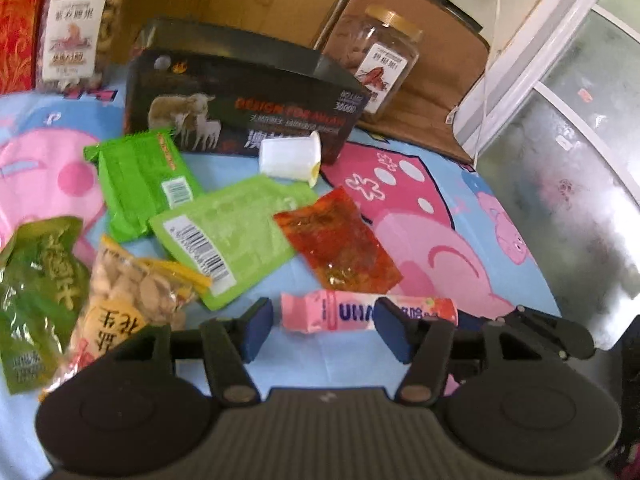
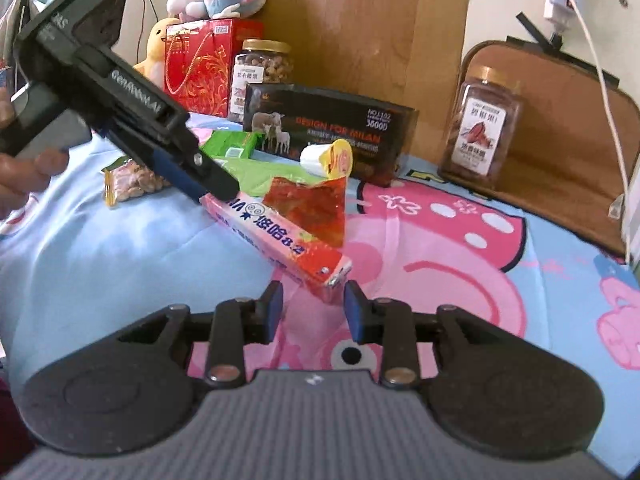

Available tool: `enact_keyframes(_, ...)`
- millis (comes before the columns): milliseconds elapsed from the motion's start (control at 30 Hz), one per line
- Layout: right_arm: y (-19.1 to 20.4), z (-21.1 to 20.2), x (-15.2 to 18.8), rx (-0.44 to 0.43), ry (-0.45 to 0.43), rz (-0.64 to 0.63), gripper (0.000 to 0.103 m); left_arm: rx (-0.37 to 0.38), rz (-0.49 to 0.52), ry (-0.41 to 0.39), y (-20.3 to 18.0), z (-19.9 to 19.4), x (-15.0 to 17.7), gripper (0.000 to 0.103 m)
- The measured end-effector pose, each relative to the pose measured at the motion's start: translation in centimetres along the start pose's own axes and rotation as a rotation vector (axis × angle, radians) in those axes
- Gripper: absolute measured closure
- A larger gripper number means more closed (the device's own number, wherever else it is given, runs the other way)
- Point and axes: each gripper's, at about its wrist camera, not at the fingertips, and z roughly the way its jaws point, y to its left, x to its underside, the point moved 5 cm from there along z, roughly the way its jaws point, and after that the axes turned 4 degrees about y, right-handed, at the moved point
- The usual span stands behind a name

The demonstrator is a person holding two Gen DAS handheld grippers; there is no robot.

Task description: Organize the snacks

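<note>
Two open grippers, left gripper (image 1: 324, 326) and right gripper (image 2: 313, 307), apparently ungripped pink candy box (image 2: 276, 236) between.

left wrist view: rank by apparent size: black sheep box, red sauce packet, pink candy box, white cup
1. black sheep box
2. red sauce packet
3. pink candy box, partly hidden by the left claw, so its rank against the packet is unsure
4. white cup, farther from the camera

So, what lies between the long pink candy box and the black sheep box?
The red transparent packet and, behind it, the white jelly cup lie between the pink candy box and the black box, clearest in the left wrist view.
</note>
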Motion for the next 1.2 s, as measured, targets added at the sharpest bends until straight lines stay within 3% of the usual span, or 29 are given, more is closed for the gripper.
enact_keyframes(100, -0.1, 0.4, -0.3, -0.009, -0.002, 0.022, 0.068, 0.019, 0.005, 0.009, -0.9, 0.2, 0.1, 0.059)
enact_keyframes(200, 0.0, 0.3, -0.7, 0.019, -0.010, 0.030, 0.068, -0.021, 0.034, -0.003, -1.5, -0.1, 0.2, 0.059)
enact_keyframes(333, 0.1, -0.6, -1.7, 0.017, -0.053, 0.023, 0.068, -0.020, 0.026, -0.048, -1.6, -2.0, -0.8, 0.059)
enact_keyframes(533, -1.0, -0.3, -6.5, 0.031, -0.172, 0.000, 0.068, -0.069, 0.063, -0.185, -1.7, -5.4, -5.7, 0.059)
enact_keyframes(733, -3.5, 3.7, -12.6, 0.020, -0.247, 0.039, 0.068, -0.141, 0.057, -0.311, 0.2, -5.8, -12.4, 0.059)
enact_keyframes(933, -5.2, 8.2, -15.7, 0.071, -0.218, 0.050, 0.068, -0.153, 0.012, -0.304, 2.7, -2.4, -16.5, 0.059)
enact_keyframes(1133, -6.1, 11.4, -15.2, 0.109, -0.153, 0.049, 0.064, -0.168, -0.022, -0.266, 4.4, 1.5, -17.6, 0.058)
enact_keyframes(1200, -6.5, 11.1, -14.9, 0.115, -0.169, 0.073, 0.061, -0.177, -0.026, -0.265, 4.6, 1.9, -17.5, 0.056)
